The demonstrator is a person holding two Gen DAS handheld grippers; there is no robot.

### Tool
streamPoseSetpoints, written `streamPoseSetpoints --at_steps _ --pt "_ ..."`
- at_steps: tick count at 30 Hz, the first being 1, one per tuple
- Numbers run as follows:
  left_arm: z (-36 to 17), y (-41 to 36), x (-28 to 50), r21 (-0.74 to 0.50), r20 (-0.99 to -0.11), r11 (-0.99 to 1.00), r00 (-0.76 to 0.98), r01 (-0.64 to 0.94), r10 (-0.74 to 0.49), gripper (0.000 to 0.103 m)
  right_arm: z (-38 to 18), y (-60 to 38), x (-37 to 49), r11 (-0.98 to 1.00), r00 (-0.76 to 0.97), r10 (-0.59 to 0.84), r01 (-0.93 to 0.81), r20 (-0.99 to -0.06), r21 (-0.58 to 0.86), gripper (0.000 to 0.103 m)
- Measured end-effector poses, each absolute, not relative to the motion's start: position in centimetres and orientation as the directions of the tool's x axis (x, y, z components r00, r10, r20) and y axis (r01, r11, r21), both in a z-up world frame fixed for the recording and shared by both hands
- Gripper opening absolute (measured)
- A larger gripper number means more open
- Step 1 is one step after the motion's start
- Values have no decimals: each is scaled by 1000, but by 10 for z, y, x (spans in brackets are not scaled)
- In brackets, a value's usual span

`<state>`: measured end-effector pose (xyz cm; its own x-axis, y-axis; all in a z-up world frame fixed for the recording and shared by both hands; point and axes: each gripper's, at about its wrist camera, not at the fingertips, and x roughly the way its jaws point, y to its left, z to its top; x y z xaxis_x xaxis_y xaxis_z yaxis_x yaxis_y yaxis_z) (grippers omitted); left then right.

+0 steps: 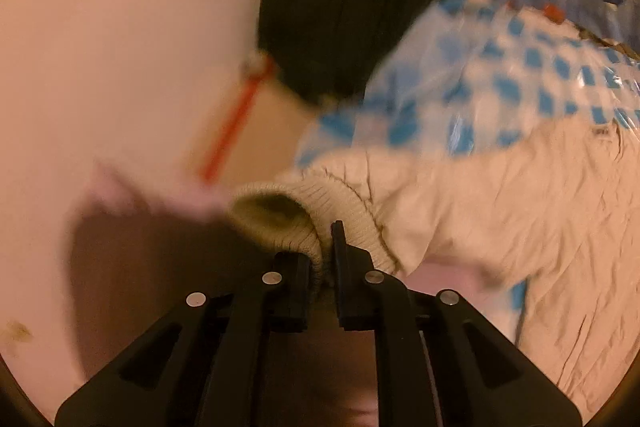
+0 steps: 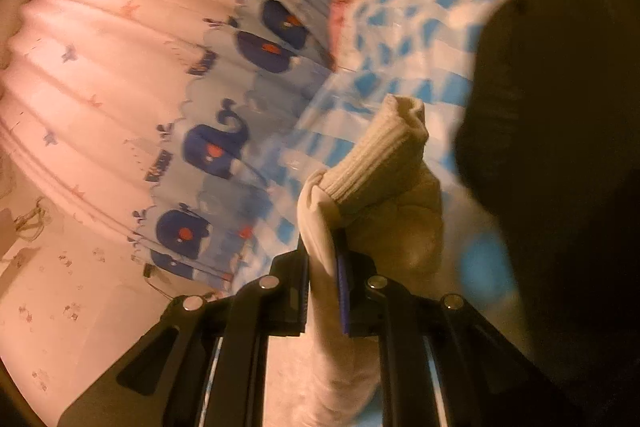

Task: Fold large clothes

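A pale pink bed sheet point(image 1: 100, 47) lies under a rumpled cream jacket point(image 1: 520, 227). The left claw point(image 1: 322, 259) pinches one ribbed cuff point(image 1: 280, 211), the right claw point(image 2: 322, 267) clamps the other cuff point(image 2: 380, 151). Folding looks barely begun; nothing lies flat yet.

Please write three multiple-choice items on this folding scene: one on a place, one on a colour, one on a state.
1. What does the left gripper pinch on the beige jacket?
A ribbed cuff
B hood
C zip

2. What colour are the checks on the plastic bag?
A green
B blue
C red

3. How is the right gripper?
A wide open
B shut on nothing
C shut on the beige jacket

Key: 1 A, ribbed knit sits between its fingers; 2 B, blue squares on white; 3 C, beige fabric is clamped between the pads.
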<state>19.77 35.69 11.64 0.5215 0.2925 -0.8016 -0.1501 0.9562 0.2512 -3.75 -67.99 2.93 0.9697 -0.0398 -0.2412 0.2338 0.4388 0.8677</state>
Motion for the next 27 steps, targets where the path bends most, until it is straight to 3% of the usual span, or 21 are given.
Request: streamPoseSetpoints --at_steps 3,8,14,19,27 --pt "99 373 189 136 -786 977 582 -166 208 9 71 -641 -12 524 983 -5 161 -186 837 14" --pt "89 373 190 126 -782 981 593 -151 192 9 139 -539 52 643 984 151 -24 -96 765 14" --pt "90 376 181 78 -773 988 617 -136 146 10 167 -409 127 649 928 368 -216 -52 729 14" --pt "89 378 182 55 -773 991 622 -125 121 10 149 -298 173 645 860 503 -305 -89 700 14" --pt "85 382 178 23 -765 994 638 -109 88 10 67 -206 211 636 788 576 -264 -218 725 14"
